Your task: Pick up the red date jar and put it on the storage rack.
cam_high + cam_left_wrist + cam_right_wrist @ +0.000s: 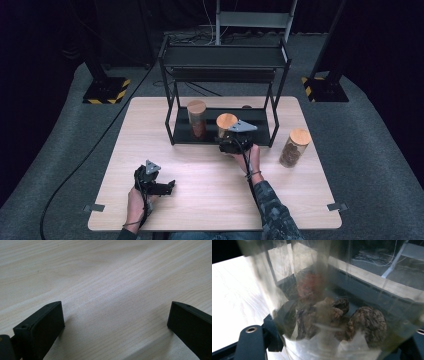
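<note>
The left gripper [167,186] rests low over the pale wooden table [210,200], near the person's edge, held in the left hand [135,202]. In the left gripper view its two black jaws stand wide apart with only bare wood grain [112,290] between them, so it is open and holds nothing. Its grey three-cornered plate faces up, and its cable trails back along the forearm.

Farther out and to that gripper's right, the right hand [248,156] holds the right gripper [226,140] pointed away from the person, toward the rack. Its jaws are clamped on a clear glass jar with a round wooden lid [226,121]. In the right gripper view the jar's glass wall [332,315] sits between the jaws, pressed close against the camera, with brown wrinkled nut-like pieces [367,322] lying in its bottom. The jar stands upright at the front edge of the lowest shelf of the black metal shelf rack [225,57]; whether its base touches the shelf I cannot tell.

Just beyond the held jar and to its left, a second clear lidded jar with reddish-brown contents [197,119] stands on that same bottom shelf. Well off to the right of the right gripper, outside the rack, a third lidded glass jar with brown round contents [295,147] stands on the table.
</note>
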### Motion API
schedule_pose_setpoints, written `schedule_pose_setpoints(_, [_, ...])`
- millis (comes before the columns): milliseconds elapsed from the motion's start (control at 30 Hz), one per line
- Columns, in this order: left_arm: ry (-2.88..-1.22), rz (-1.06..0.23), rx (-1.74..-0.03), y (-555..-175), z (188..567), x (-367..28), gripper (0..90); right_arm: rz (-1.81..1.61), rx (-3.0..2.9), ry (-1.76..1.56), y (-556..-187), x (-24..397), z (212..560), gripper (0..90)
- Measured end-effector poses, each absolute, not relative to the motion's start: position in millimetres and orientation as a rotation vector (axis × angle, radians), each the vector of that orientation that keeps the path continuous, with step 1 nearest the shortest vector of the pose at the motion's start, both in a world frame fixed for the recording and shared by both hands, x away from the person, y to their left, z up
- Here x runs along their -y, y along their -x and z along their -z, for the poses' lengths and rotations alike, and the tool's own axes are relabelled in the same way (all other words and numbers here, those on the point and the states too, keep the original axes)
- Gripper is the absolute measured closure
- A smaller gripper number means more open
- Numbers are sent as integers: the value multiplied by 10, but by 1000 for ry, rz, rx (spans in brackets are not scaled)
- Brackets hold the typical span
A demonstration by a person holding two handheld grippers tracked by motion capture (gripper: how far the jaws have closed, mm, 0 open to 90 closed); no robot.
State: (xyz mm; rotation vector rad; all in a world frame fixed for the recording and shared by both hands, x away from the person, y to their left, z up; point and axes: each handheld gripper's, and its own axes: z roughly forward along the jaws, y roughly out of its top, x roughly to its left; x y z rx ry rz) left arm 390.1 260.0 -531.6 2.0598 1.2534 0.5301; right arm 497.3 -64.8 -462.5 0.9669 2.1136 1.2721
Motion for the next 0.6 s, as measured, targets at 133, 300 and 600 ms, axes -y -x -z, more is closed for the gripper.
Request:
schedule_pose_setpoints(133, [-2060,-530,-1254,-3901,5316,-2600,0,-1256,-2119,-981,-5019,650,4669,249])
schedule_pose_setpoints(300, [-2059,-530,-1254,-3901,5317,-2599,0,-1250,-2111,-1002,-5079,656,4684,248])
schedule_pose_setpoints(600, [-2060,-530,-1253,-3902,5316,-2600,0,-1255,-2099,-1014,-5156,645,4665,249])
